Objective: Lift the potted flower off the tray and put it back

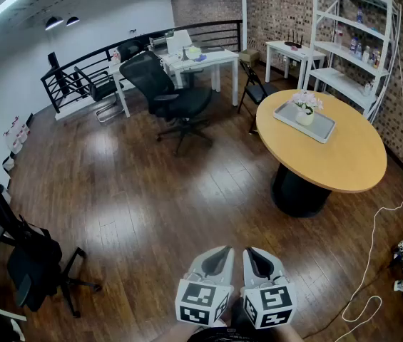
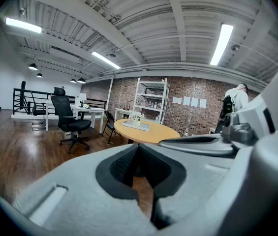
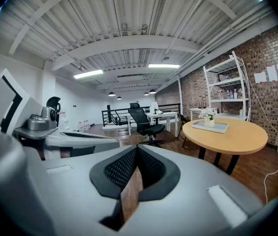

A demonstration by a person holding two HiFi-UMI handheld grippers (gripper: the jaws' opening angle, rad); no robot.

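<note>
The potted flower [image 1: 305,108], pink and white blooms in a small white pot, stands in a grey rectangular tray [image 1: 320,129] on the far side of a round wooden table [image 1: 344,159]. Both grippers are far from it, side by side low at the bottom of the head view. My left gripper [image 1: 217,256] and right gripper [image 1: 255,255] are shut and hold nothing. The left gripper view shows its shut gripper [image 2: 139,146] with the flower [image 2: 135,117] and tray [image 2: 141,126] small in the distance. From the right gripper [image 3: 138,149], flower [image 3: 208,114] and tray [image 3: 210,127] lie ahead to the right.
A black office chair [image 1: 172,95] stands on the wood floor left of the table, and a folding chair [image 1: 254,87] sits behind it. White desks [image 1: 201,63], a white shelf unit [image 1: 354,41], another black chair [image 1: 33,262] and a white floor cable [image 1: 376,262] ring the area.
</note>
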